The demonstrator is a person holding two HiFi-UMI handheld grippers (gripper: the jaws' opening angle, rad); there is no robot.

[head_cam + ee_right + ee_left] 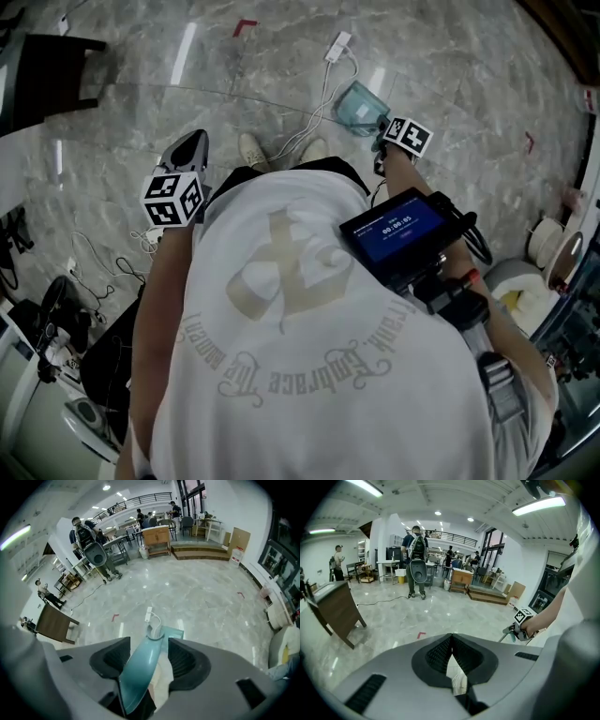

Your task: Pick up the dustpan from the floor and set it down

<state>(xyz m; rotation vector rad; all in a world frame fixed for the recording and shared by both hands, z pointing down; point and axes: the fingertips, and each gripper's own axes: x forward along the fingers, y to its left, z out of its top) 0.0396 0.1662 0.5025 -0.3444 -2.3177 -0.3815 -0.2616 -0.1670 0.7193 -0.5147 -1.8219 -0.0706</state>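
Over the marble floor (450, 56), the right gripper (149, 640) stands released around the teal dustpan (140, 667) handle, its pads not pressing it, while the left gripper (452, 637) is clenched, empty.

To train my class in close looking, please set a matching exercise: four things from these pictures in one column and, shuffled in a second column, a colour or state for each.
Things
1. dustpan
2. left tool
3. right tool
4. tape mark on the floor

Colour or state
A. jaws together, nothing between them
B. red
C. teal
D. jaws apart, a handle between them

Pairs: 1-C; 2-A; 3-D; 4-B
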